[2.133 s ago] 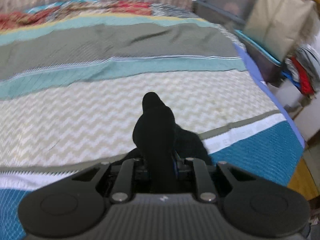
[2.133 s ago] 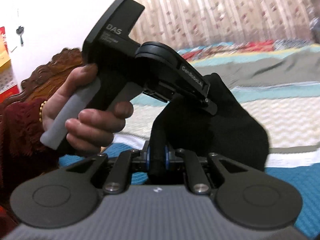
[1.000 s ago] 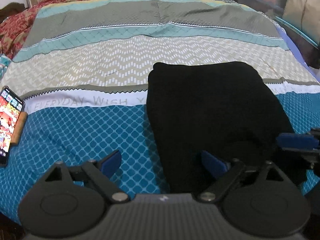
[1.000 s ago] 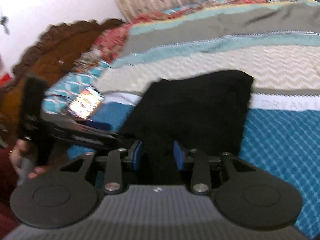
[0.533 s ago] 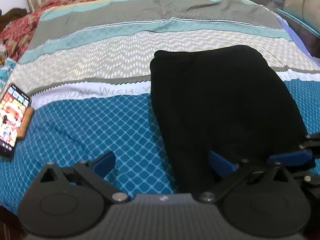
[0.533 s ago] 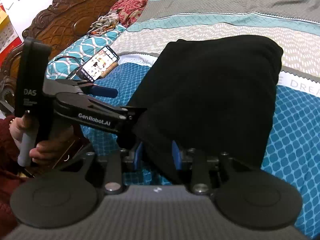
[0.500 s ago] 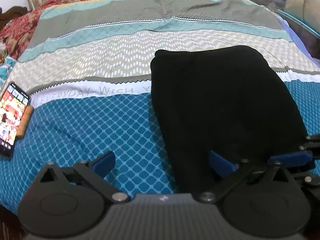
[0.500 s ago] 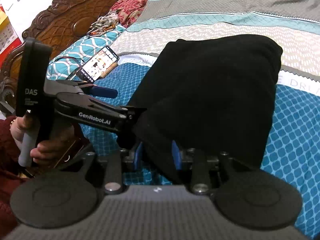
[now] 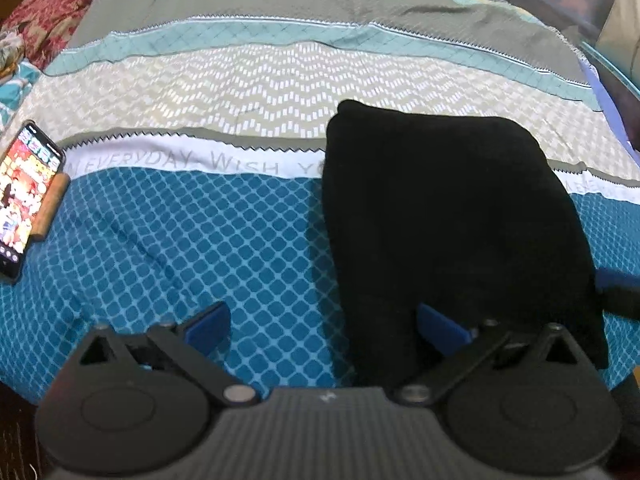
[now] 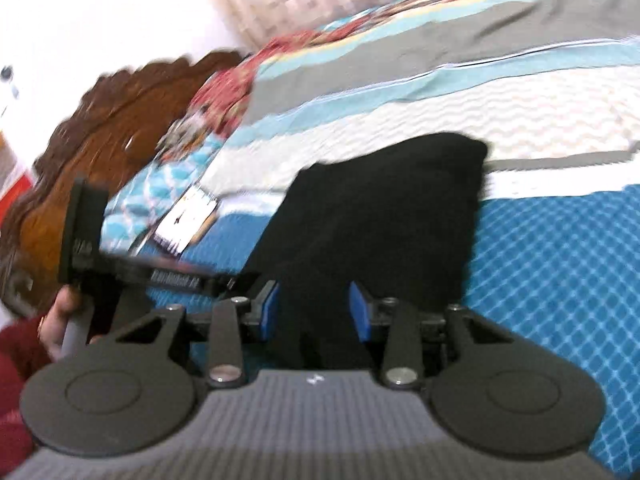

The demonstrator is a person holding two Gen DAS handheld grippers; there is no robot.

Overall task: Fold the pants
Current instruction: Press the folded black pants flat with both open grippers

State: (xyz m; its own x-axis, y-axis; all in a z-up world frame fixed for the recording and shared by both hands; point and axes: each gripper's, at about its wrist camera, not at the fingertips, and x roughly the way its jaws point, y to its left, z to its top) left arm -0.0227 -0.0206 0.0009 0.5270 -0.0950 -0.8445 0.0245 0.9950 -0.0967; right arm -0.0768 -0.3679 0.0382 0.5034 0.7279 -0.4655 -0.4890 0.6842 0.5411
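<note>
black pants (image 9: 448,216) lie folded flat on the striped bedspread (image 9: 224,240). left gripper (image 9: 324,324) has its fingers spread wide over their near left edge. right gripper (image 10: 314,312) fingers stand apart, astride the near edge. a phone (image 9: 26,196) lies far left.

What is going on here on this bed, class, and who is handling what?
A person is folding black pants with a handheld two-finger gripper in each hand. The pants lie in a folded bundle on the striped, patterned bedspread. The left gripper is wide open, holding nothing. The right gripper has its blue pads apart on either side of the near edge of the pants. A smartphone with a lit screen lies on the bedspread to the left.
</note>
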